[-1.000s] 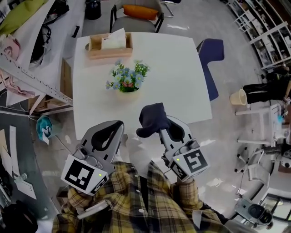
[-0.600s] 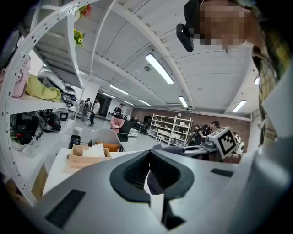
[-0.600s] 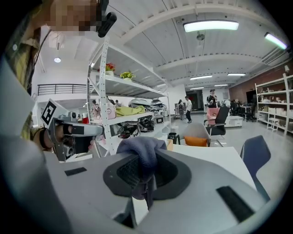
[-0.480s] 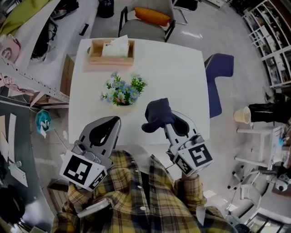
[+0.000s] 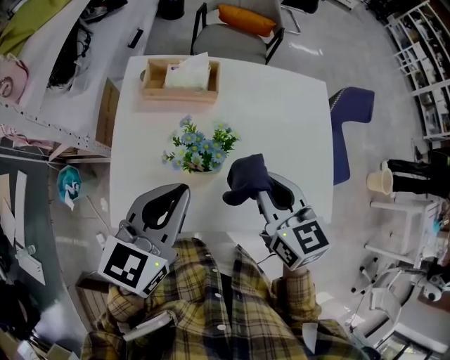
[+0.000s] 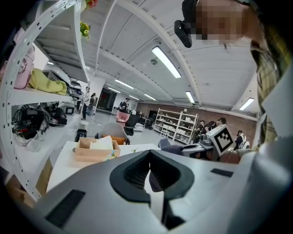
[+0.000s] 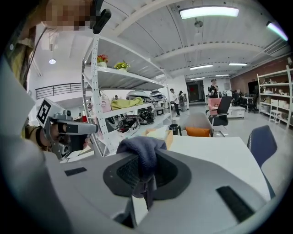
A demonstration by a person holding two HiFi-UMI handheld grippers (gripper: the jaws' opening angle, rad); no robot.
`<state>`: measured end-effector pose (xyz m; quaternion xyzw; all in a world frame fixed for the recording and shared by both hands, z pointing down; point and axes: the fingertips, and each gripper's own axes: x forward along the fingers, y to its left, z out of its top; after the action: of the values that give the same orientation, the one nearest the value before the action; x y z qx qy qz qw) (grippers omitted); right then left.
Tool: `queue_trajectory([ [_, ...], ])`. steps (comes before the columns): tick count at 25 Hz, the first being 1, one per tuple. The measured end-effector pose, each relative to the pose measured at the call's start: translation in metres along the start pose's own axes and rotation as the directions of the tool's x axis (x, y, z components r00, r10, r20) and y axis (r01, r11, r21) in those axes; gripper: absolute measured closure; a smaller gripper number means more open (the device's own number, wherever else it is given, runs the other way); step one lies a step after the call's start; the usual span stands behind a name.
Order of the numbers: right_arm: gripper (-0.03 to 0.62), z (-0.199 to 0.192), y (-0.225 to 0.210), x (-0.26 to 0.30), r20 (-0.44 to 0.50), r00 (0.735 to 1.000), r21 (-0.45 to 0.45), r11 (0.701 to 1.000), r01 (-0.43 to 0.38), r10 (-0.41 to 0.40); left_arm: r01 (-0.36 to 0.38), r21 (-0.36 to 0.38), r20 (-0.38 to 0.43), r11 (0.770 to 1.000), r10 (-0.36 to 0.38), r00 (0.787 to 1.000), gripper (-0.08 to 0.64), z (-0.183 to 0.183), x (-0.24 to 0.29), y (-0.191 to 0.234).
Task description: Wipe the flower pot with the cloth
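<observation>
A small pot of blue and white flowers (image 5: 199, 150) stands on the white table (image 5: 281, 112), near its middle. My right gripper (image 5: 259, 184) hovers over the table's near edge, just right of the flowers, shut on a dark blue cloth (image 5: 245, 178) (image 7: 139, 151) that bunches above its jaws. My left gripper (image 5: 177, 193) is at the near left edge, below the flowers, with its jaws closed and nothing between them (image 6: 149, 170). The pot itself is hidden under the foliage.
A wooden tissue box (image 5: 180, 77) sits at the table's far left. A grey chair with an orange cushion (image 5: 244, 21) stands behind the table, a blue chair (image 5: 349, 130) at its right. Metal shelving (image 5: 42, 105) runs along the left.
Both grippers have moved forward over the table's near edge toward the flowers. The right one still carries the cloth; the left stays closed and empty.
</observation>
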<state>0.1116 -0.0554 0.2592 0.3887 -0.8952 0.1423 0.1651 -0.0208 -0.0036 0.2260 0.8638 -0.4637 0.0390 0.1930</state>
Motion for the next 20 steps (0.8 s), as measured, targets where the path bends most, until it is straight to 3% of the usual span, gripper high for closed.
queue_trajectory([
  [17,0.569,-0.076,-0.025,0.047,-0.091,0.995,0.116,0.992,0.043,-0.033,-0.004,-0.051,-0.163,0.999,-0.004,0.987,0.547,-0.105,0.03,0.039],
  [20,0.569,-0.09,-0.028,0.059,-0.107,0.994,0.137,0.99,0.034,-0.02,-0.003,-0.033,-0.19,0.999,-0.003,0.982,0.492,-0.124,0.044,0.049],
])
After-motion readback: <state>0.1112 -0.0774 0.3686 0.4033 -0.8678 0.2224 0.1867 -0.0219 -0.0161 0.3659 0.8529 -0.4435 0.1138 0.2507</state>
